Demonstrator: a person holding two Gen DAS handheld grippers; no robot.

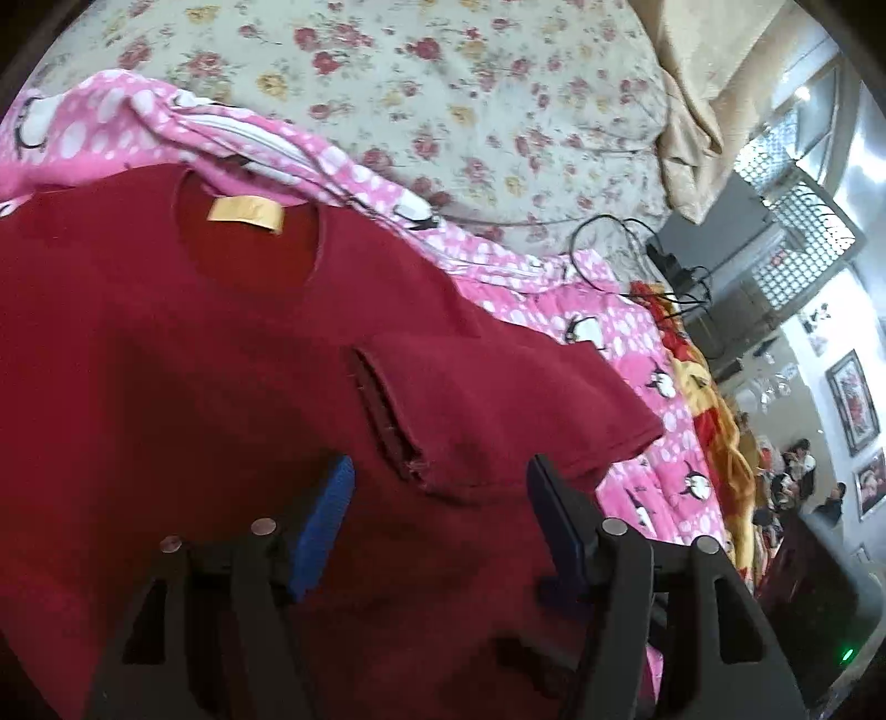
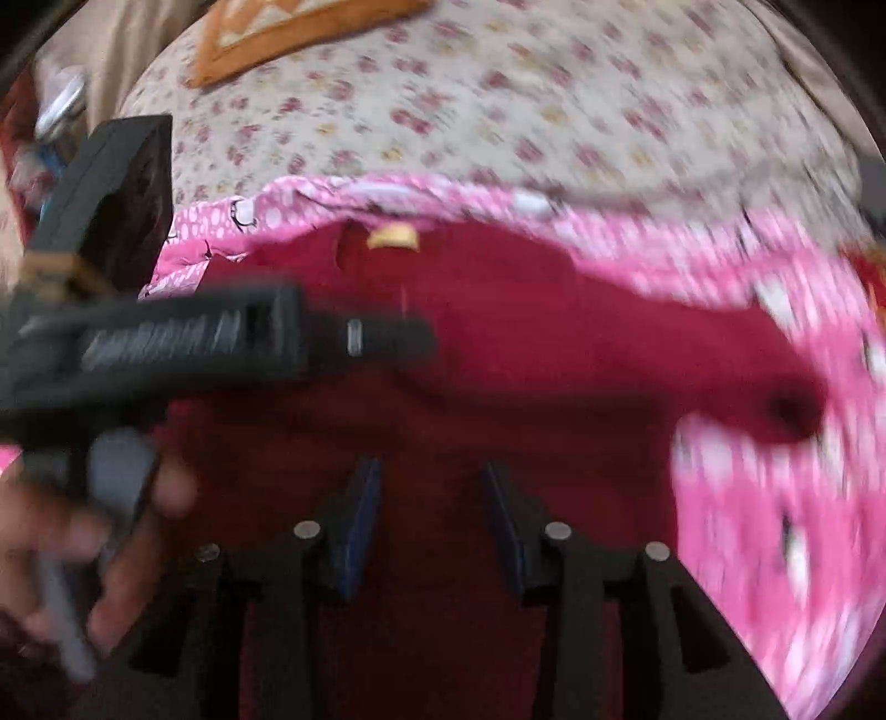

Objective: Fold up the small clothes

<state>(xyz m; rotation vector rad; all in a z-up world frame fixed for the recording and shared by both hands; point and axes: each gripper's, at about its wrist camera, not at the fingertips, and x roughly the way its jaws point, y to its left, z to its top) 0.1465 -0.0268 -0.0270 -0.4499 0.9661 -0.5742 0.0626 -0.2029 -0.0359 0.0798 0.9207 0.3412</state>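
Left gripper: jaws spread wide, nothing between the blue pads. It hangs low over the red shirt, fingers pointing toward the collar. A slit-like opening with a frayed lower end lies just ahead of the fingertips, between them in the left wrist view.

Right gripper: jaws also parted, gap narrower than the left's, no cloth seen pinched between the pads. It too sits over the shirt, near the lower part of the garment. Right wrist view is motion-blurred; fine detail unreliable.

Shirt: spread front-up on a pink blanket with white dots and penguin figures. Collar faces away from both cameras; a yellow tag shows inside the neck opening. One sleeve reaches out to the right, its cuff lying on the blanket.

Blanket lies on a floral sheet. A black cable runs across the sheet and blanket edge at right. Beige cloth is bunched at the upper right.

In the right wrist view the left gripper's body crosses the left side above the shirt, with the holding hand below it, blurred. An orange-bordered cushion sits at the far edge of the sheet.
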